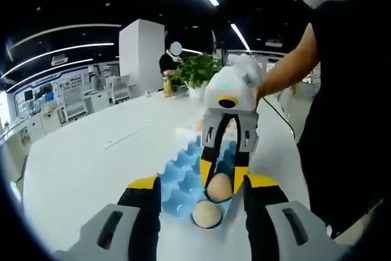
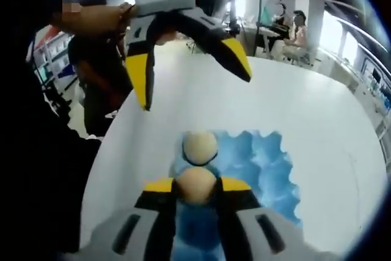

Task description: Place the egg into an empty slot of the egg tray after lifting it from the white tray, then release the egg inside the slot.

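Note:
A blue egg tray [image 1: 183, 175] lies on the white table [image 1: 85, 163]. One egg [image 1: 206, 214] sits in a slot at the tray's near edge. My right gripper [image 1: 223, 178], held by a hand, reaches down from above and is shut on a second egg [image 1: 220, 187] just over the tray, beside the seated egg. My left gripper [image 1: 203, 182] is open, its yellow-tipped jaws wide on either side of the tray's near end. In the right gripper view, the right gripper [image 2: 197, 186] clamps the held egg [image 2: 195, 186] just short of the seated egg [image 2: 200, 147] on the tray [image 2: 263, 163]. The open left gripper [image 2: 190, 77] hangs beyond them.
The person holding the grippers [image 1: 342, 120] stands at the table's right edge. A potted plant [image 1: 195, 68] and a bottle [image 1: 166, 84] stand at the far end, near a seated person. A white pillar [image 1: 140, 53] rises behind. People sit at a desk [image 2: 293, 29].

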A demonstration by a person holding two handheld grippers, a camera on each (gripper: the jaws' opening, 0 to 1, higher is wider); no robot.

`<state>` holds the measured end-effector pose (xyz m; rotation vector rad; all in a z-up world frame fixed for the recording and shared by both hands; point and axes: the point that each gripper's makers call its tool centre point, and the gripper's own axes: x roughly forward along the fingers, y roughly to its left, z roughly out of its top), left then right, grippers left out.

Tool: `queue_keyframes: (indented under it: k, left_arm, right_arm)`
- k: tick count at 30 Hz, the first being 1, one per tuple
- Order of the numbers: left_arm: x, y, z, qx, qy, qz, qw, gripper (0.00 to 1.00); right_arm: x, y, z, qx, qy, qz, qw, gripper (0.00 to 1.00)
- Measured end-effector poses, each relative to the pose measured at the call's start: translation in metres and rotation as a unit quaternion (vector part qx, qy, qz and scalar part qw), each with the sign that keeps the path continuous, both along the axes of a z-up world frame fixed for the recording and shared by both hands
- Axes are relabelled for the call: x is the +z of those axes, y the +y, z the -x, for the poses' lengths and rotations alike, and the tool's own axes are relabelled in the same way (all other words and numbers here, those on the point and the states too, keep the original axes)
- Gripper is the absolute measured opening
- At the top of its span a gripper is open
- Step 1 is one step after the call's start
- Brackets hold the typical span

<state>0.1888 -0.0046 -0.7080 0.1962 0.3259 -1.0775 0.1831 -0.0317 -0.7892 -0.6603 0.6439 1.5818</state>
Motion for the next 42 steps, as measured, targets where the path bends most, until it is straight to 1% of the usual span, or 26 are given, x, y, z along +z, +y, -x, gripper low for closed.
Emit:
queue_keyframes:
  k: [7, 10, 14, 17, 19, 21, 23, 24, 25, 26, 27, 29, 35, 42]
  left_arm:
    - [0.000, -0.001, 0.000, 0.000, 0.001, 0.001, 1.0000, 0.55]
    - [-0.001, -0.001, 0.001, 0.002, 0.006, 0.001, 1.0000, 0.56]
    - [0.000, -0.003, 0.001, 0.000, 0.005, 0.000, 1.0000, 0.60]
    - [0.000, -0.004, 0.001, 0.001, 0.006, 0.001, 1.0000, 0.61]
    - [-0.001, -0.005, 0.001, 0.003, 0.013, 0.001, 0.9999, 0.62]
    - [-0.002, -0.005, 0.001, 0.003, 0.014, 0.000, 0.9999, 0.64]
    - [-0.001, -0.005, 0.002, 0.003, 0.014, 0.000, 0.9999, 0.64]
    - [-0.001, -0.006, 0.002, 0.003, 0.013, 0.001, 0.9999, 0.64]
    - [0.000, -0.006, 0.002, 0.004, 0.013, 0.002, 0.9999, 0.64]
    - [0.001, -0.007, 0.002, 0.003, 0.012, 0.002, 0.9999, 0.64]
    - [0.002, -0.007, 0.003, 0.002, 0.009, 0.003, 1.0000, 0.64]
    - [0.002, -0.008, 0.003, 0.002, 0.012, 0.003, 0.9999, 0.63]
    - [0.003, -0.009, 0.004, 0.000, 0.009, 0.003, 1.0000, 0.61]
    - [0.007, -0.012, 0.003, -0.005, 0.002, 0.007, 1.0000, 0.60]
  right_arm:
    - [0.000, 0.000, 0.000, 0.002, -0.001, -0.002, 1.0000, 0.26]
    - [0.000, -0.001, 0.001, 0.004, -0.005, -0.004, 1.0000, 0.26]
    - [-0.001, -0.001, 0.001, 0.006, -0.009, -0.010, 0.9999, 0.27]
    - [-0.001, -0.002, 0.003, 0.021, -0.026, -0.017, 0.9993, 0.27]
    - [-0.002, -0.003, 0.003, 0.029, -0.034, -0.017, 0.9988, 0.28]
    - [-0.001, -0.002, 0.003, 0.027, -0.034, -0.019, 0.9989, 0.29]
    - [-0.001, -0.002, 0.003, 0.026, -0.029, -0.020, 0.9990, 0.31]
    - [-0.001, -0.002, 0.003, 0.026, -0.033, -0.019, 0.9990, 0.32]
    - [0.000, -0.002, 0.003, 0.027, -0.039, -0.025, 0.9986, 0.33]
    - [0.000, -0.002, 0.003, 0.027, -0.037, -0.025, 0.9987, 0.34]
    - [0.000, -0.002, 0.003, 0.026, -0.034, -0.024, 0.9988, 0.34]
    - [-0.001, -0.004, 0.002, 0.026, -0.042, -0.020, 0.9986, 0.34]
    - [0.001, -0.005, 0.003, 0.021, -0.038, -0.026, 0.9987, 0.33]
    - [0.006, -0.023, -0.001, 0.001, -0.042, -0.031, 0.9986, 0.33]
